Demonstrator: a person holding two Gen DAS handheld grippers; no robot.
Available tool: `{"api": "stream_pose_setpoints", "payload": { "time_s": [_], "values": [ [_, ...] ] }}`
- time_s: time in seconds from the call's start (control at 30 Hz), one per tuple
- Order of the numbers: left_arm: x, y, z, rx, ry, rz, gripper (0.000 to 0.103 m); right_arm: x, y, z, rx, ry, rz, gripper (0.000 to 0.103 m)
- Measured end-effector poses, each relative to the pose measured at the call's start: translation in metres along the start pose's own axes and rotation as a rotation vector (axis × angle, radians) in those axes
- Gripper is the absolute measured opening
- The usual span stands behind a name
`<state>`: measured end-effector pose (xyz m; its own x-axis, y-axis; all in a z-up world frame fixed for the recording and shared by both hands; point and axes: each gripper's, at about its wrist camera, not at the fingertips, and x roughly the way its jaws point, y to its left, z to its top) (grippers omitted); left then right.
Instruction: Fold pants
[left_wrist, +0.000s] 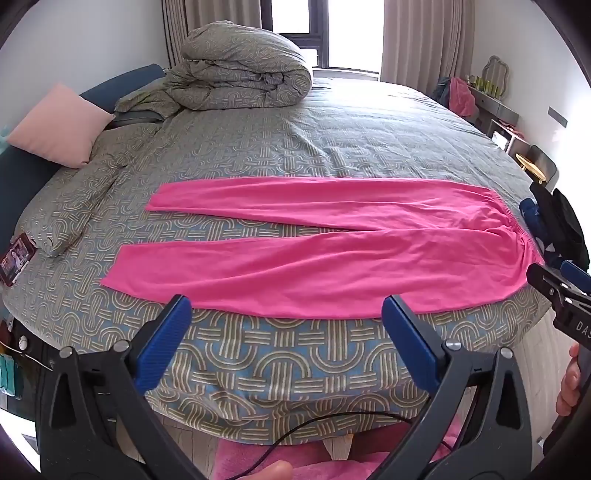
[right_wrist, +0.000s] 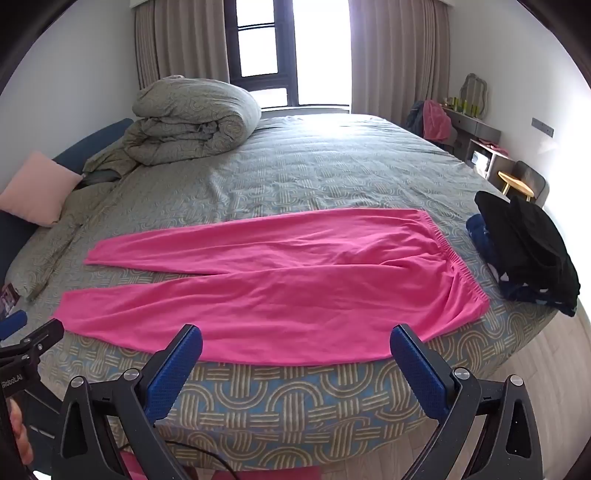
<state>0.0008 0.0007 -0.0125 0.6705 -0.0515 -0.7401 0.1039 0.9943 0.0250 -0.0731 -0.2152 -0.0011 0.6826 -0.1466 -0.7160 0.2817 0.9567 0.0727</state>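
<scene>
Pink pants lie flat on the bed, legs spread apart toward the left, elastic waistband at the right; they also show in the right wrist view. My left gripper is open and empty, hovering just before the near edge of the front leg. My right gripper is open and empty, just before the near edge close to the hip. The right gripper's tip also shows in the left wrist view, and the left one's in the right wrist view.
The bed has a patterned grey cover. A rolled duvet and a pink pillow lie at the far left. Dark folded clothes sit by the waistband. A small picture card lies at the left edge. A cable hangs below.
</scene>
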Motion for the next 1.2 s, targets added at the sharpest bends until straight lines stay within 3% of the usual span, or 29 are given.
{"api": "stream_pose_setpoints", "payload": {
  "time_s": [1.2],
  "values": [
    [-0.0005, -0.0025, -0.0035, 0.009, 0.004, -0.014, 0.102, 0.0, 0.0003, -0.0025, -0.003, 0.009, 0.007, 0.103]
  ]
}}
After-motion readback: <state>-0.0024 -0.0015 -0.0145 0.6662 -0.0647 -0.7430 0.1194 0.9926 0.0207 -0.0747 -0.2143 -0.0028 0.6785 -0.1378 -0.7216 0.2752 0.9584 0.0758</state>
